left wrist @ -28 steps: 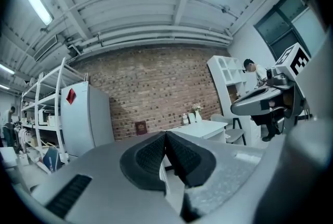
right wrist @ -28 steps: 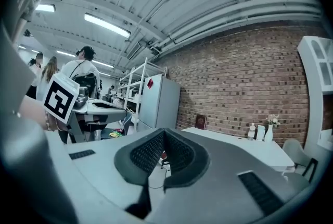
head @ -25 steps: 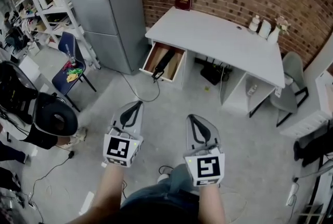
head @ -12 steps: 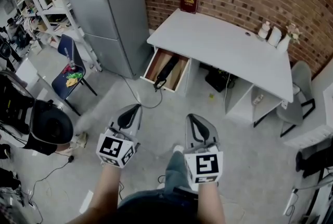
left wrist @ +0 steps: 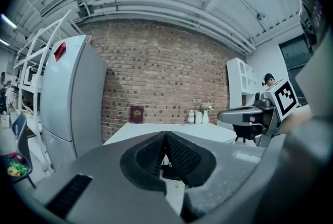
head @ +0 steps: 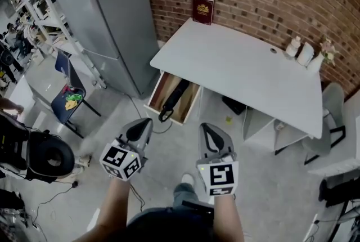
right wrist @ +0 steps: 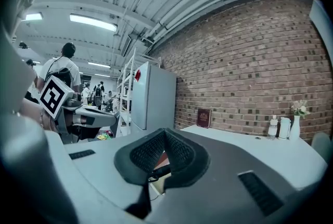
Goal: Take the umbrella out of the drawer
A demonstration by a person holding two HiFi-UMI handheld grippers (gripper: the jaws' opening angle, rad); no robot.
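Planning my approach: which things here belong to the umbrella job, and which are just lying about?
Job: black umbrella, open drawer, left claw, right claw, both shut.
Lying about: red book, bottles, fridge, blue chair.

The desk top (head: 242, 69) is covering the back of the drawer (head: 163, 89) and the far end of the umbrella (head: 173, 97), and the small white items (head: 305, 54) at its corner are showing too small to identify.
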